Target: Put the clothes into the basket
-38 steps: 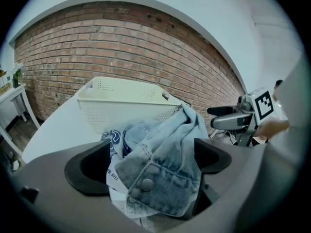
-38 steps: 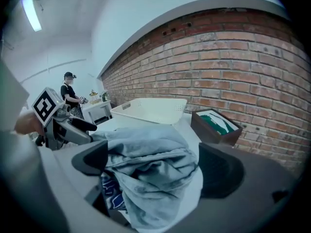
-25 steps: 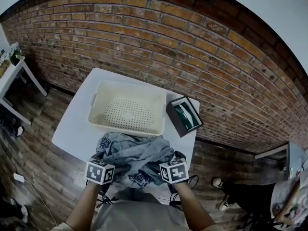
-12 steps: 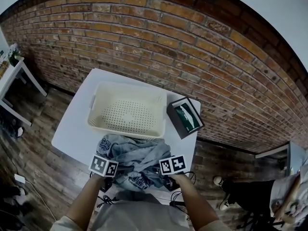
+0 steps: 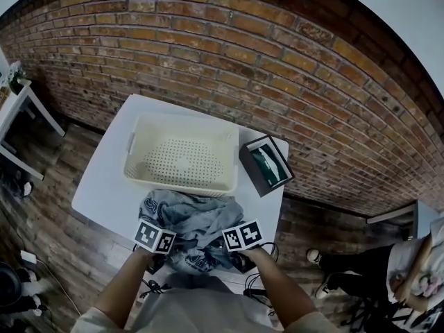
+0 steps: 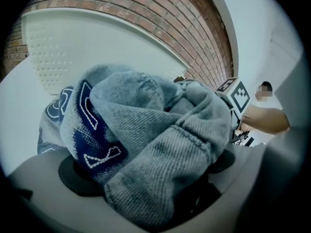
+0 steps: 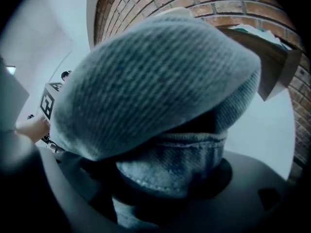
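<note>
Fingers of the left gripper (image 6: 150,176) are sunk in a thick wad of clothes (image 6: 146,125). The wad fills the gap from side to side and laps over both jaws, so the grip is a wide clamp on the cloth. Fingers of the right gripper (image 7: 167,178) are buried in the same way. Its jaws have just been closing, and a hemmed fold of the clothes (image 7: 160,96) is packed between them and gripped.

Position, head view:
- Both grippers point down and away from the person into the near side of the clothes (image 5: 193,217), left and right of its middle. A marker cube sits on top of each.
- The clothes are grey-blue denim with dark blue patches outlined in white stitching. They lie bunched on the near part of the white table (image 5: 100,186), outside the basket (image 5: 182,161), and their near edge hangs over the table edge.
- The far edge of the clothes reaches the near wall of the basket; whether it touches cannot be told.
- The basket is cream, with a perforated floor, and stands at the middle of the table.
- A dark open box (image 5: 266,166) lies just right of the basket.

Surroundings: a brick wall (image 5: 229,54) stands behind the table. The floor (image 5: 48,207) is of wood.
</note>
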A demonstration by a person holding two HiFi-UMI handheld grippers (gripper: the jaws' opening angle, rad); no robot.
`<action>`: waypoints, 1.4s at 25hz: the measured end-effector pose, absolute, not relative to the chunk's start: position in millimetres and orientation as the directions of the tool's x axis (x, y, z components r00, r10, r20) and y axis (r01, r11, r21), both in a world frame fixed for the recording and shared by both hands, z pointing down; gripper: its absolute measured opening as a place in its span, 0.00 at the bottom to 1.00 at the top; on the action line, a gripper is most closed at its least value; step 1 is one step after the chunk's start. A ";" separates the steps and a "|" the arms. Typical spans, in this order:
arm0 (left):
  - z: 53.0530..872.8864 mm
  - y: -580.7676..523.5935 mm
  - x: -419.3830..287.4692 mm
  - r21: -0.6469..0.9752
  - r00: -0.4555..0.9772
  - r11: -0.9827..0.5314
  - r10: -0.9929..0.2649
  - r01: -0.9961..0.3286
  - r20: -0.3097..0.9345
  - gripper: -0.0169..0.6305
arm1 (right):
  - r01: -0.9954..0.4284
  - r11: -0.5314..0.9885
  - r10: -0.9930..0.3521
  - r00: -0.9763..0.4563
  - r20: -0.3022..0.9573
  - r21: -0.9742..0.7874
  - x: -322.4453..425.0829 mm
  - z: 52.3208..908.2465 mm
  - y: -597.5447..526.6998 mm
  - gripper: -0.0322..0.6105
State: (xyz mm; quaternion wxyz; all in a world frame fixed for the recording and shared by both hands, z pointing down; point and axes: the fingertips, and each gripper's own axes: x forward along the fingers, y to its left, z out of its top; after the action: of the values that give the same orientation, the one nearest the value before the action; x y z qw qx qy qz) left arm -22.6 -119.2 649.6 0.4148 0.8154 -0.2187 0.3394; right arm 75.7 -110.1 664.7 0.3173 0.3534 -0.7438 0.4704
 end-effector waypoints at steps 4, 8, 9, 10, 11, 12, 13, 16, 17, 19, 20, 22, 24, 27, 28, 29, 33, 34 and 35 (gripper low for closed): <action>647.3 -116.2 -12.5 0.560 0.710 -0.582 -0.042 -0.589 0.703 0.93 | -0.795 0.344 -0.241 -0.589 0.772 -0.499 67.1 661.2 -109.1 0.64; 642.0 -113.5 -2.7 0.565 0.737 -0.623 -0.028 -0.541 0.676 0.93 | -0.779 0.377 -0.268 -0.609 0.746 -0.501 59.8 656.2 -108.2 0.55; 640.6 -113.6 -1.6 0.566 0.744 -0.631 -0.027 -0.531 0.668 0.92 | -0.778 0.385 -0.277 -0.611 0.741 -0.497 58.4 654.6 -108.2 0.54; 639.0 -113.4 -0.6 0.568 0.752 -0.638 -0.026 -0.519 0.658 0.92 | -0.777 0.391 -0.285 -0.612 0.738 -0.494 57.2 653.1 -108.0 0.52; 637.0 -112.8 0.2 0.571 0.762 -0.645 -0.027 -0.508 0.647 0.90 | -0.776 0.400 -0.291 -0.613 0.735 -0.488 55.8 651.0 -107.7 0.50; 634.6 -112.1 0.9 0.574 0.772 -0.651 -0.029 -0.497 0.636 0.88 | -0.775 0.412 -0.297 -0.612 0.733 -0.480 54.2 648.0 -107.5 0.49; 631.7 -111.3 1.5 0.575 0.781 -0.658 -0.031 -0.486 0.624 0.86 | -0.774 0.424 -0.303 -0.611 0.732 -0.471 52.7 644.8 -107.3 0.48; 623.1 -107.0 1.9 0.577 0.800 -0.676 -0.032 -0.459 0.599 0.82 | -0.772 0.447 -0.319 -0.609 0.726 -0.451 48.9 636.8 -103.8 0.45; 620.7 -104.8 1.4 0.573 0.803 -0.683 -0.033 -0.453 0.596 0.81 | -0.772 0.453 -0.323 -0.609 0.724 -0.447 47.6 634.7 -101.7 0.45; 615.8 -101.0 0.3 0.564 0.803 -0.694 -0.035 -0.447 0.595 0.79 | -0.770 0.464 -0.329 -0.608 0.722 -0.438 45.1 630.1 -98.2 0.44; 612.8 -99.5 -0.4 0.561 0.803 -0.697 -0.036 -0.447 0.595 0.78 | -0.770 0.470 -0.331 -0.607 0.722 -0.432 43.8 627.0 -97.0 0.44; 605.7 -96.6 -2.4 0.560 0.805 -0.696 -0.043 -0.449 0.592 0.78 | -0.768 0.484 -0.332 -0.606 0.723 -0.421 40.8 619.3 -94.7 0.43; 596.8 -94.4 -3.7 0.560 0.813 -0.696 -0.059 -0.449 0.579 0.77 | -0.765 0.495 -0.337 -0.606 0.720 -0.412 38.4 610.2 -93.2 0.42; 581.4 -95.1 -4.8 0.547 0.825 -0.708 -0.088 -0.446 0.559 0.77 | -0.764 0.513 -0.363 -0.605 0.709 -0.390 36.6 594.6 -94.9 0.42; 575.3 -96.0 -5.1 0.538 0.826 -0.715 -0.097 -0.446 0.555 0.76 | -0.764 0.519 -0.373 -0.605 0.703 -0.382 36.0 588.6 -95.9 0.42; 568.6 -96.9 -5.4 0.527 0.827 -0.723 -0.108 -0.446 0.552 0.76 | -0.764 0.525 -0.383 -0.606 0.697 -0.375 35.5 582.1 -97.0 0.42; 540.2 -102.4 -3.7 0.480 0.831 -0.758 -0.143 -0.441 0.537 0.76 | -0.768 0.547 -0.428 -0.599 0.676 -0.334 37.1 553.2 -103.1 0.42; 533.4 -102.8 -3.0 0.473 0.833 -0.763 -0.148 -0.439 0.533 0.76 | -0.768 0.553 -0.436 -0.597 0.674 -0.323 37.6 546.1 -103.9 0.42; 526.7 -102.5 -2.7 0.469 0.835 -0.767 -0.154 -0.438 0.529 0.76 | -0.766 0.560 -0.440 -0.597 0.671 -0.314 37.6 539.2 -104.0 0.42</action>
State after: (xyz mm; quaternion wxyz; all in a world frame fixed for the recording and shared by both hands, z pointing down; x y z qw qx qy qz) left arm -2.7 -102.5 526.7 0.3004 0.9095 -0.1627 0.2370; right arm 37.6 -104.0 539.2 0.2701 0.3587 -0.8409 0.3021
